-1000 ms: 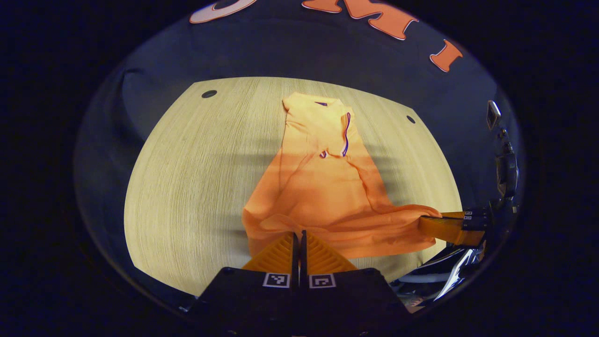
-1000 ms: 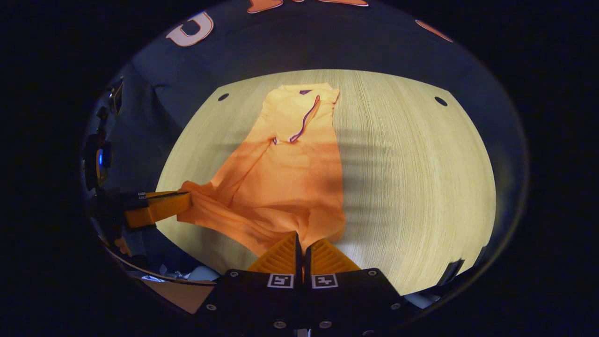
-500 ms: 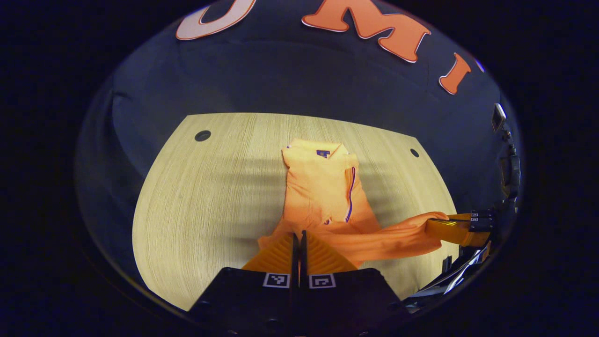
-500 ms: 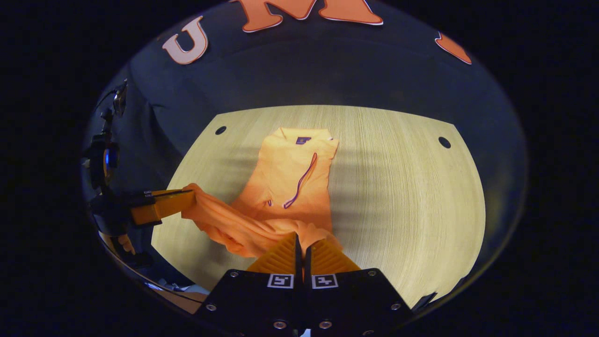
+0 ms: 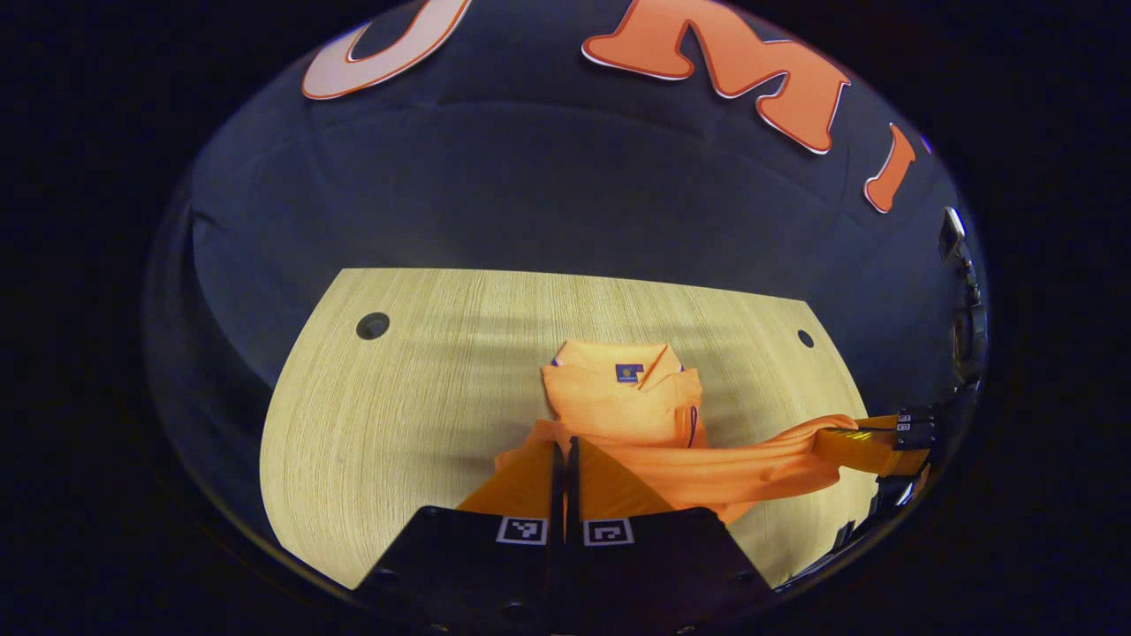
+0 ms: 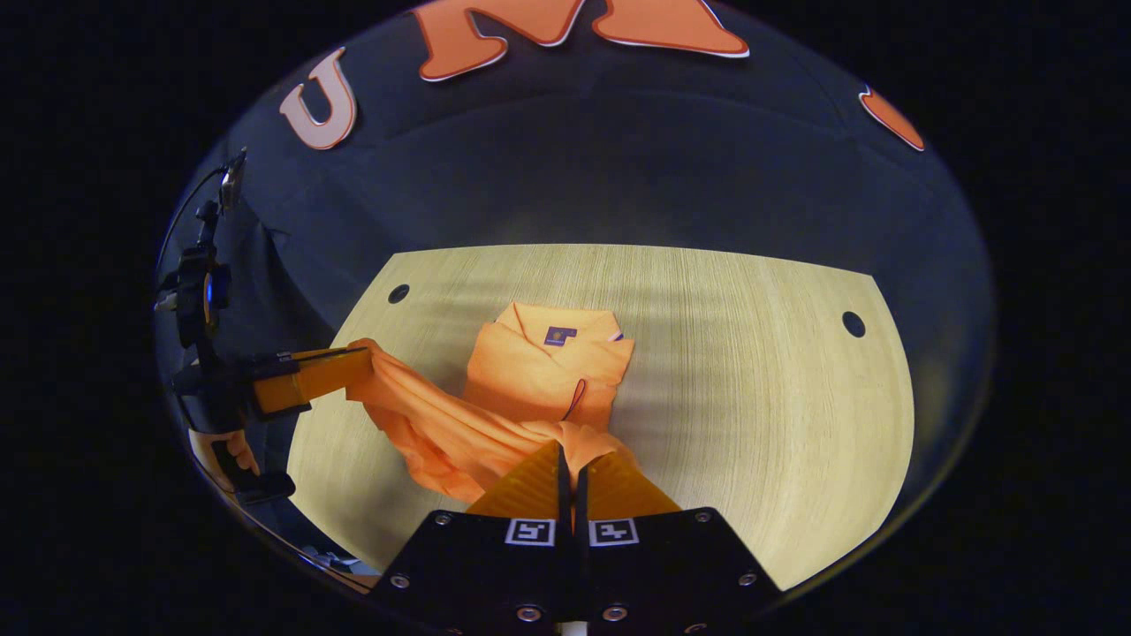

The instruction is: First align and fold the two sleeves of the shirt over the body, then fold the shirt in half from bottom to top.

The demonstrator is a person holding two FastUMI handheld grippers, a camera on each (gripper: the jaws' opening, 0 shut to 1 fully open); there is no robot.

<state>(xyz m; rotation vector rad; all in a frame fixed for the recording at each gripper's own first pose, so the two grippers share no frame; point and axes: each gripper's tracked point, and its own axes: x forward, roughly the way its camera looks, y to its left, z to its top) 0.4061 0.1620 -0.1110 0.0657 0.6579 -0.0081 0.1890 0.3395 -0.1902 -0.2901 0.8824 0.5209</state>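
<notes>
Right gripper view: both grippers (image 6: 565, 450) pinch the orange shirt's (image 6: 539, 371) lifted hem.

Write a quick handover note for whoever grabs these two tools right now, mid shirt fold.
Left tool: shut on the orange shirt at one hem corner.
Right tool: shut on the other hem corner.
Hem is lifted off the wooden table, stretched between both tools; collar end lies flat.
Done: sleeves folded in.
Left: carry the hem to the collar, lay it flat, release.
</notes>
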